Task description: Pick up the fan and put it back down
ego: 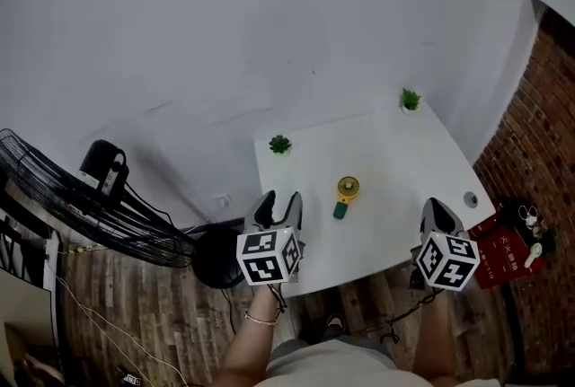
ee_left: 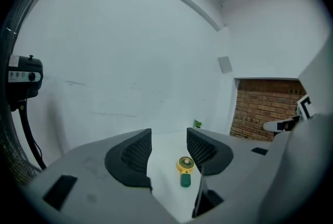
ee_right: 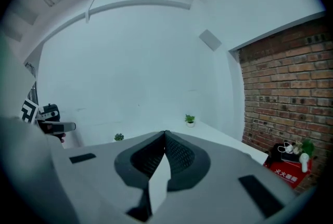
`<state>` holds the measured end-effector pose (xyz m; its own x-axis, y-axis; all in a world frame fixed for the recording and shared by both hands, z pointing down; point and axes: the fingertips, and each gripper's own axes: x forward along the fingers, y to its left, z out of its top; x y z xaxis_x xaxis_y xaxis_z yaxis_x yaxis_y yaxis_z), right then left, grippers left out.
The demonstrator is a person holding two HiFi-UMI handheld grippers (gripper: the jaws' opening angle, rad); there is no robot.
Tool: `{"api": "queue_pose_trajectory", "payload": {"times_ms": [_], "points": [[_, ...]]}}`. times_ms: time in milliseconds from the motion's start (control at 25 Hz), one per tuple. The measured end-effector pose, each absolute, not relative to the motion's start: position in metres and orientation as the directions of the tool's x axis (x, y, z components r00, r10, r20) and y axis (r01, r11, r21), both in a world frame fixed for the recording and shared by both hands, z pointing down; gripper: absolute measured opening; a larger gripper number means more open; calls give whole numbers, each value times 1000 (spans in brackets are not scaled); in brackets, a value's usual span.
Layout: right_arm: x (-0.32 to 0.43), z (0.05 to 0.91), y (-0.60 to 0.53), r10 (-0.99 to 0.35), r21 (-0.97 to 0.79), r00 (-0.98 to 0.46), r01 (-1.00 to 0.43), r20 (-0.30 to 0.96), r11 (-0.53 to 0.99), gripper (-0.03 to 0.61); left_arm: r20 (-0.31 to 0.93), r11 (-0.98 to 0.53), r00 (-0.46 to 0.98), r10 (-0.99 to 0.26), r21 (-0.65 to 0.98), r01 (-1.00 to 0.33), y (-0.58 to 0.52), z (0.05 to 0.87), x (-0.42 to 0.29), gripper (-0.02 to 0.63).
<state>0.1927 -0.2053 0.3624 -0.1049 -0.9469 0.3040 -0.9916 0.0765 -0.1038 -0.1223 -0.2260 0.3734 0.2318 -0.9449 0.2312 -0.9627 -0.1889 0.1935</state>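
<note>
I log one printed item: white characters on the red box beside the table, too small for me to read. Pale marks on the standing fan's control head are illegible. The left gripper and right gripper show only black-and-white square markers, no lettering.

Open tabletop lies all round the fan; one plant and a second plant stand well beyond.
</note>
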Motion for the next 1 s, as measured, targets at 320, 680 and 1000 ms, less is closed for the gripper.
{"api": "queue_pose_trajectory", "payload": {"times_ms": [320,680,1000], "points": [[205,382,-238,-935,-120,-94,-991,341,56,0,284,-211,256,-924,179,-961,-258,390,-104,207],[211,386,-256,-935,-130,-58,-991,349,13,0,291,-292,340,-894,199,-936,-298,394,-84,207],[237,387,-257,-935,-120,5,-991,355,-51,0,305,-363,408,-860,195,-911,-320,401,-47,207]]}}
